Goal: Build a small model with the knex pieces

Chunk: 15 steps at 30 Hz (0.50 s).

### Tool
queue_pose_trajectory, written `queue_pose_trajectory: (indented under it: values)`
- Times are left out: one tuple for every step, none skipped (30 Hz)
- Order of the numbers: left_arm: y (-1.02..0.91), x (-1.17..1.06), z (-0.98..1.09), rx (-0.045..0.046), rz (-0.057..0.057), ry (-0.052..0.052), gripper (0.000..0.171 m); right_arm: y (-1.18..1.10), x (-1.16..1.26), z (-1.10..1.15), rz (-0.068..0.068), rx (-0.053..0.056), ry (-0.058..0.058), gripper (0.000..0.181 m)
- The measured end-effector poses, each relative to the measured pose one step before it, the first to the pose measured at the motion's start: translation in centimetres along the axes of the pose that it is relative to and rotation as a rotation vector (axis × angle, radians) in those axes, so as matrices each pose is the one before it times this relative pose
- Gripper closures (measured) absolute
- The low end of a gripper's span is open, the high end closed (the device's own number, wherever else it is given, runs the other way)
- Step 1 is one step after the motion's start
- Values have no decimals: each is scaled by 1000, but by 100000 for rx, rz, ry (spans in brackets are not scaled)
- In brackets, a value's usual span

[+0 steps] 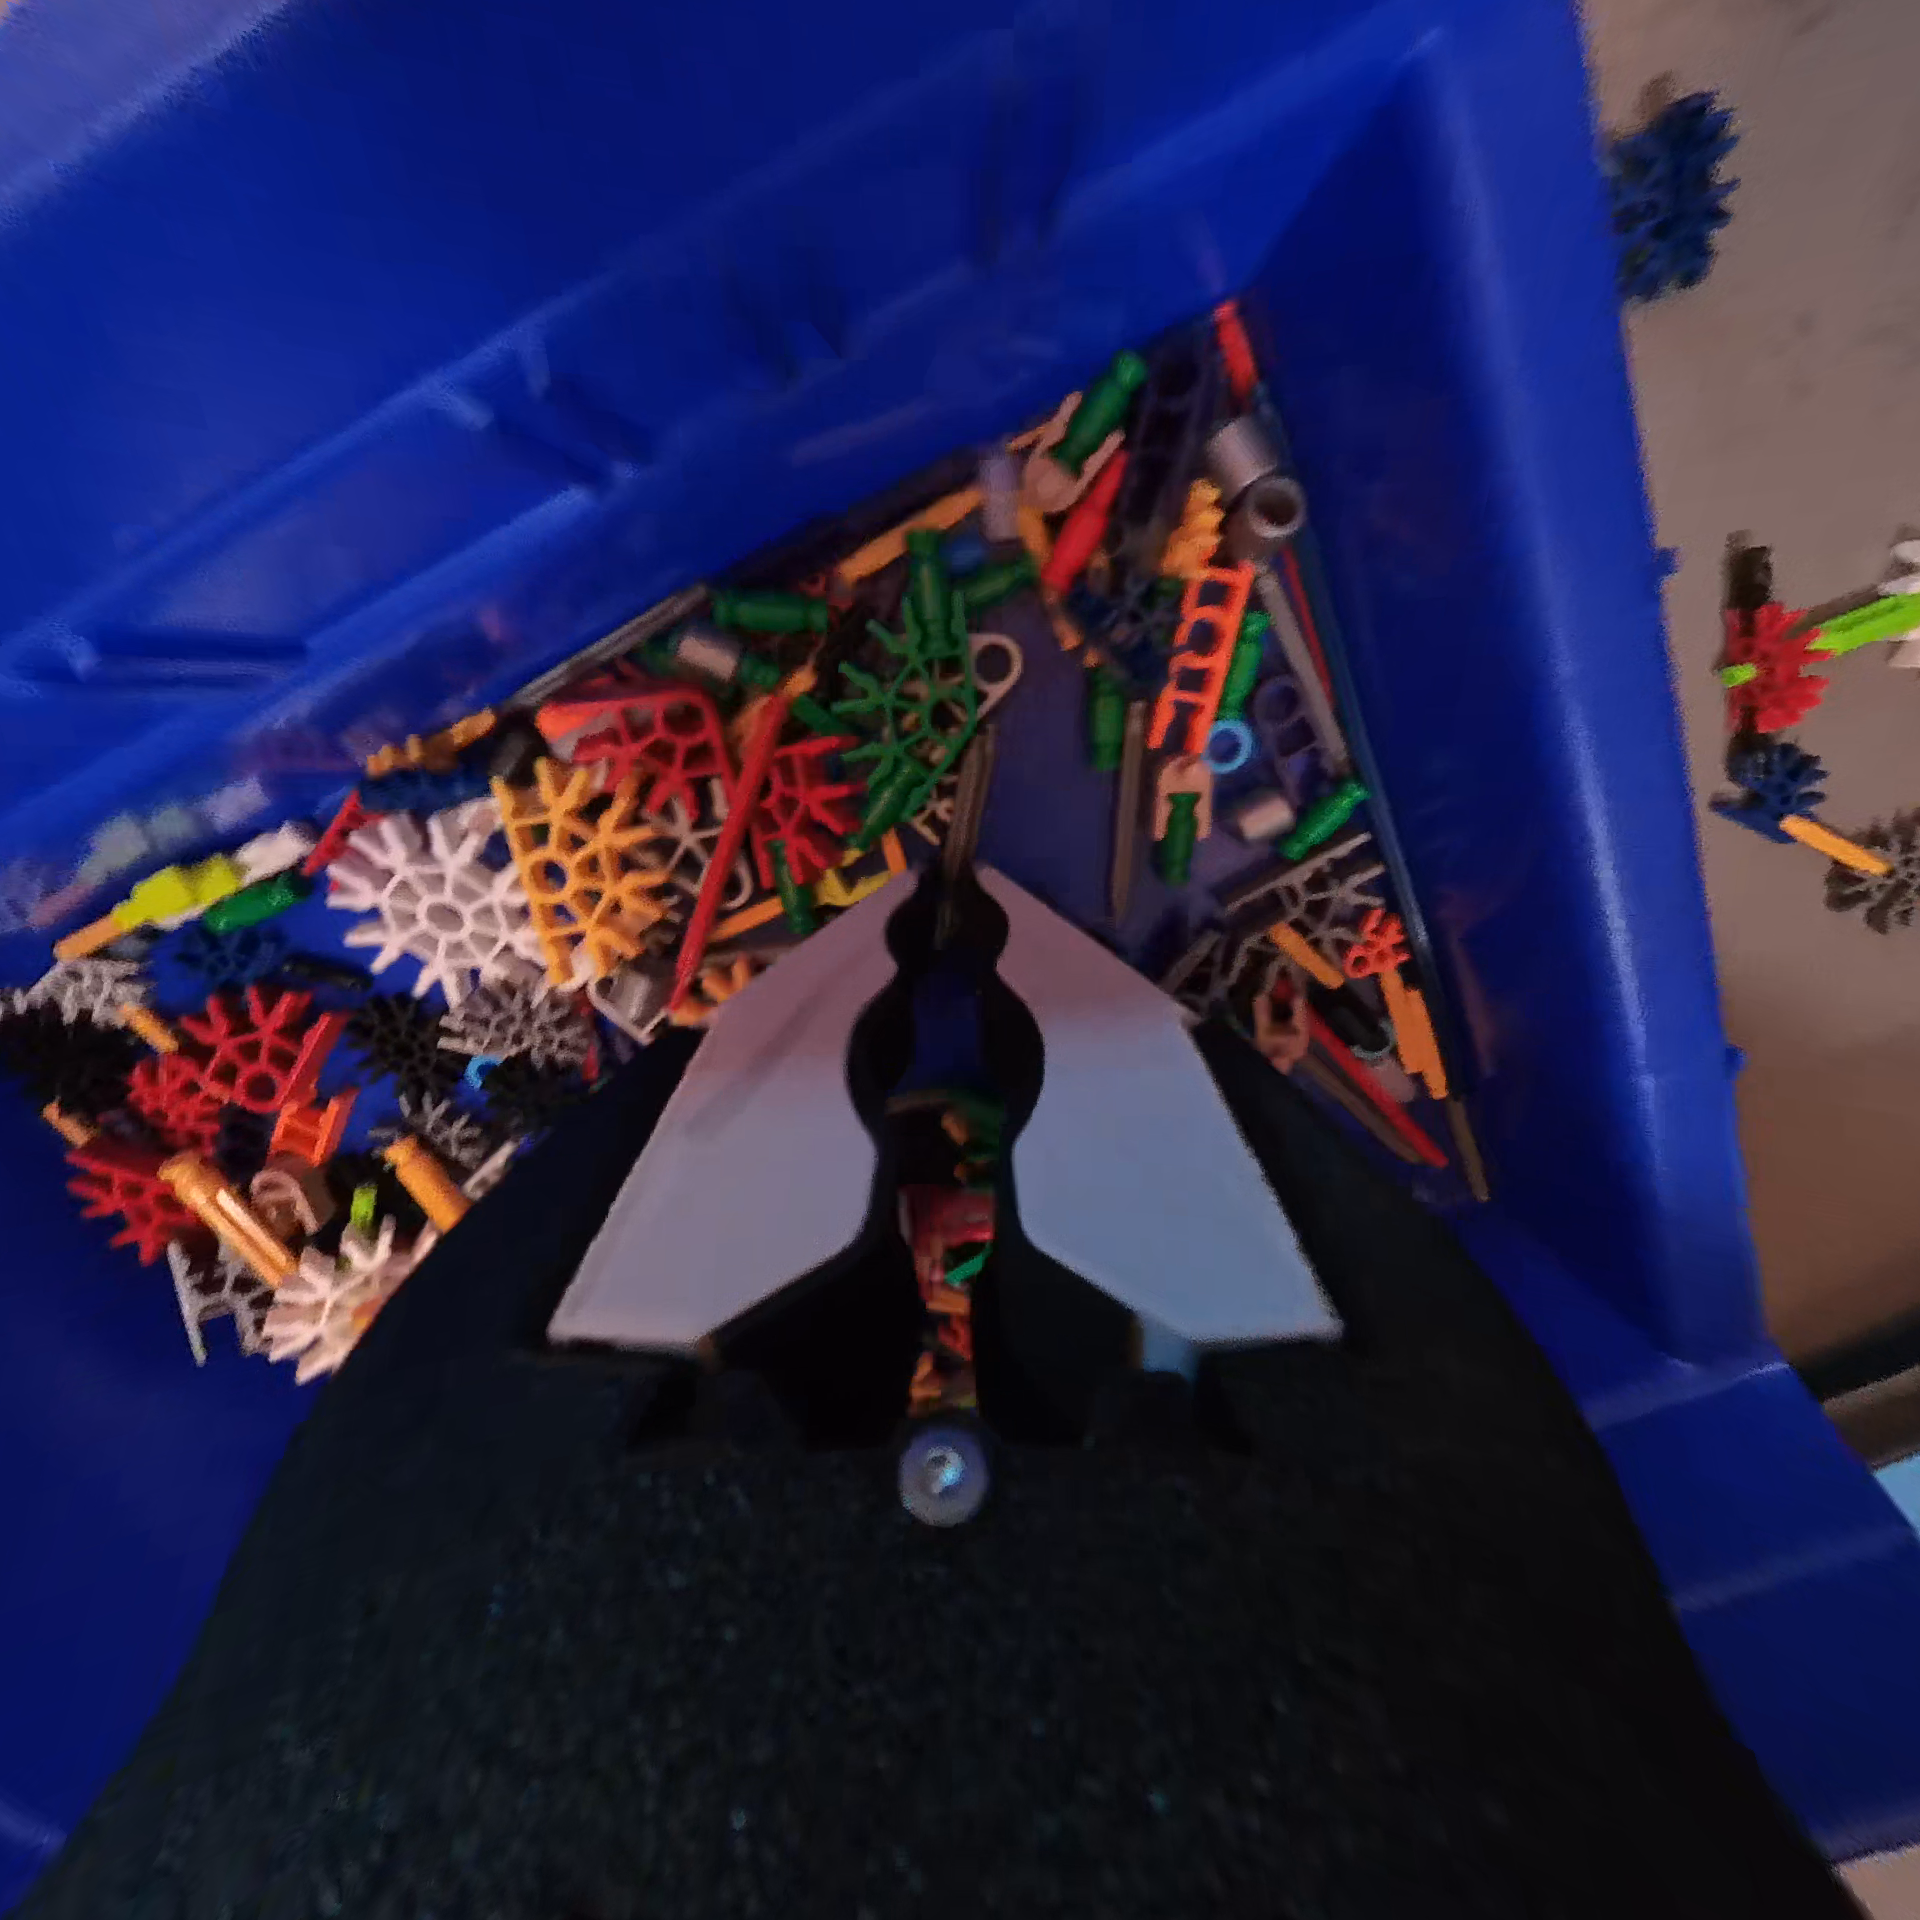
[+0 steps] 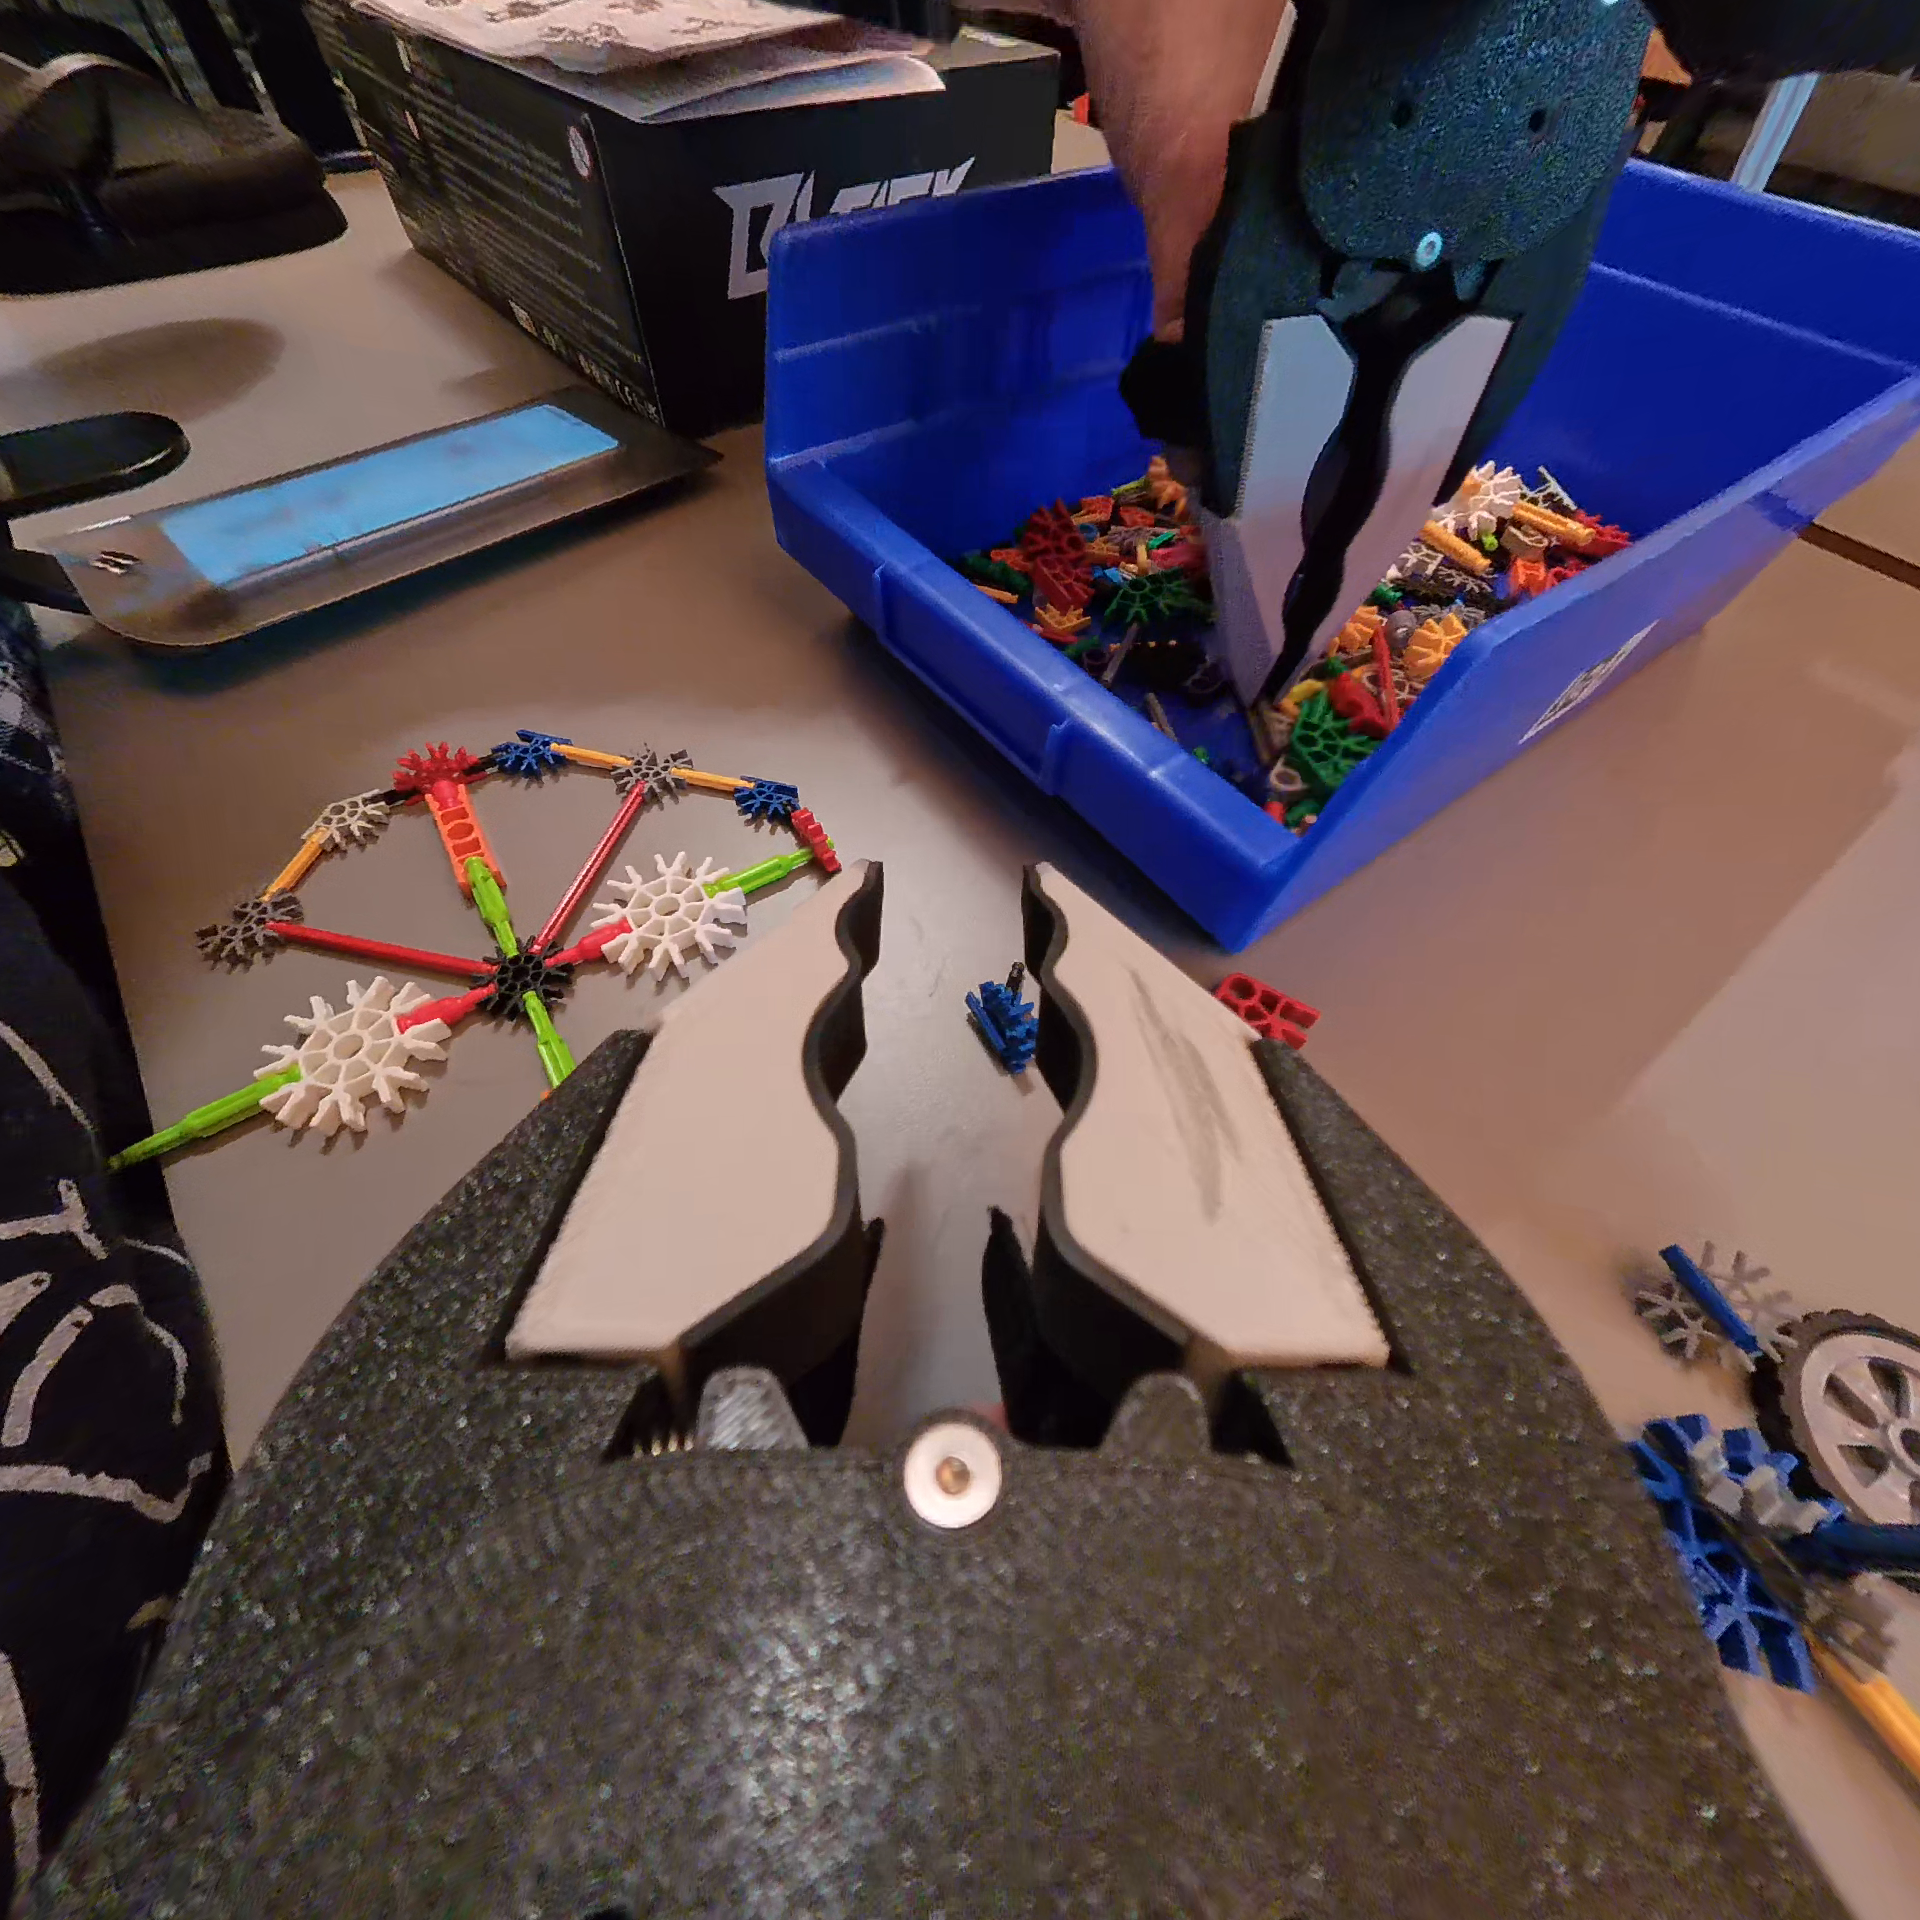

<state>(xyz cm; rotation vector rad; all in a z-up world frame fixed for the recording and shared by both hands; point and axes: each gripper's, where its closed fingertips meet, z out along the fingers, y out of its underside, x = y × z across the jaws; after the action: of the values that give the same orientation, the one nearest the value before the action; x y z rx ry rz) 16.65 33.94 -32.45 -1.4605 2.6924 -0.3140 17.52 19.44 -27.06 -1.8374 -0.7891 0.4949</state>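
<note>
Your left gripper [image 1: 951, 883] is down inside the blue bin [image 1: 1455, 520], fingers pinched together on a thin dark rod [image 1: 971, 790] that sticks out past the tips toward twelve o'clock. A green connector [image 1: 914, 707] lies just beyond it at twelve, a yellow one [image 1: 582, 862] and a white snowflake piece [image 1: 447, 904] out at nine to ten o'clock, and an orange ladder piece [image 1: 1205, 655] at one. From your right wrist camera, that left gripper [image 2: 1262, 696] points straight down into the bin [image 2: 935, 416], your hand [image 2: 1164, 156] on its grip.

Your right gripper [image 2: 951, 894] hangs over the table [image 2: 675, 675] with its fingers apart, holding nothing. A small blue piece [image 2: 1003, 1013] sits on the table between the tips, close to the right finger; a red piece [image 2: 1262, 1006] peeks out at two o'clock. The flat wheel build [image 2: 499, 914] lies at ten, a tyre [image 2: 1860, 1413] at four.
</note>
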Motion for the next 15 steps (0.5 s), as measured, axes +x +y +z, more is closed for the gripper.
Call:
queue_pose_trajectory:
  values:
    - [542,-430,-114,-2266,-1521,-1405,169,-26,0,-16,69,200,-65,155]
    - [659,-350,-157,-2727,-1016,-923,170,-30,3,-24,66,269,-42,155]
    - [631,-196,-140,-2106,-719,53,170,-29,4,-25,69,261,-36,155]
    - [672,380,-141,-2513,-1709,3426,169,-29,11,-41,95,314,-24,155]
    - [927,931,-86,-5174,-1670,5564,169,-36,12,-27,135,327,6,155]
    - [802,370,-70,-5857,2860,-162,169,-34,20,-23,137,294,11,155]
    - [-116,-400,-218,-948,3991,-5960,169,-27,16,-26,134,240,-20,155]
    - [-828,105,-323,3245,-311,-504,169,-21,8,-14,172,141,-111,155]
    - [-1097,315,-304,5040,-1614,2247,165,9,6,4,175,10,-170,155]
    - [-922,-125,-183,4246,100,-818,163,0,-1,0,113,5,-152,155]
    - [-317,-330,-6,801,356,-1744,161,-6,3,-2,64,65,-100,155]
    - [27,-556,103,-787,186,-2593,160,-22,-2,-13,-30,143,22,155]
    - [-100,-565,139,673,-44,-2516,160,-13,0,-20,-131,186,88,155]
    - [-243,-249,170,1917,-1295,-312,160,-29,-2,-26,-183,245,101,155]
    - [-158,270,211,1492,-1505,2689,159,-33,-1,-29,-196,295,150,155]
